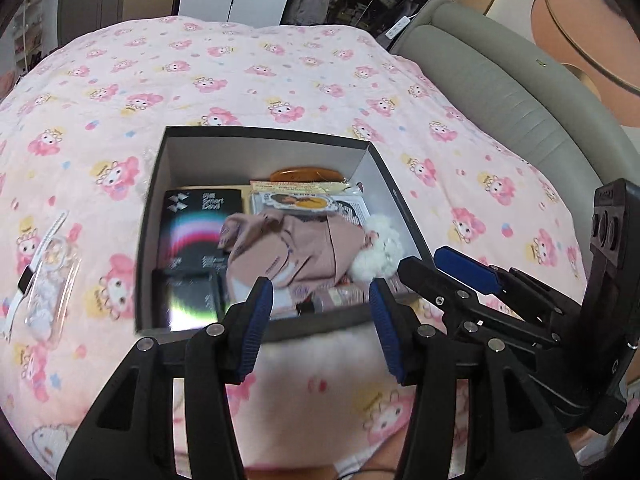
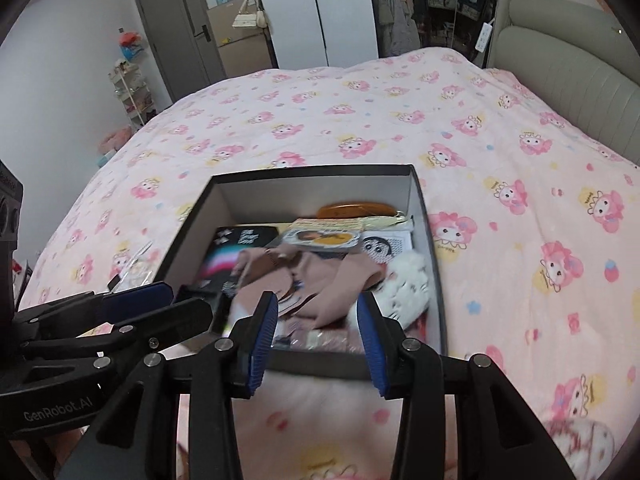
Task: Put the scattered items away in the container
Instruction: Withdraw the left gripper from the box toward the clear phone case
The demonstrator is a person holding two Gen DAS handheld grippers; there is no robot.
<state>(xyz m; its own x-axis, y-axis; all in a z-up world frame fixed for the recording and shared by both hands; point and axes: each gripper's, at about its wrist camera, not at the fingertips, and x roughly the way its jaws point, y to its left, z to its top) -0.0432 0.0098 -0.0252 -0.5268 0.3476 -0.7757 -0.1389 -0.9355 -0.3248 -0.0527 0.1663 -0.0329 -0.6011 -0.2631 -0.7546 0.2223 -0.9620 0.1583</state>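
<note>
A dark open box (image 1: 260, 134) (image 2: 312, 171) lies on the pink bed cover. Inside are a pink garment (image 1: 288, 246) (image 2: 304, 280), a white fluffy item (image 1: 380, 248) (image 2: 408, 284), a black booklet (image 1: 200, 220) (image 2: 240, 248), an orange comb (image 1: 306, 173) (image 2: 356, 211) and printed packets (image 1: 296, 200). A clear phone case (image 1: 50, 280) and a white strap (image 1: 52, 230) lie on the cover left of the box. My left gripper (image 1: 320, 296) is open and empty above the box's near edge. My right gripper (image 2: 318, 312) is open and empty there too, just right of the left one.
The grey padded headboard (image 1: 500, 88) (image 2: 568, 64) bounds the bed on the right. A wardrobe and a door (image 2: 180, 28) stand beyond the far edge. The pink cartoon cover (image 2: 520, 200) spreads on all sides of the box.
</note>
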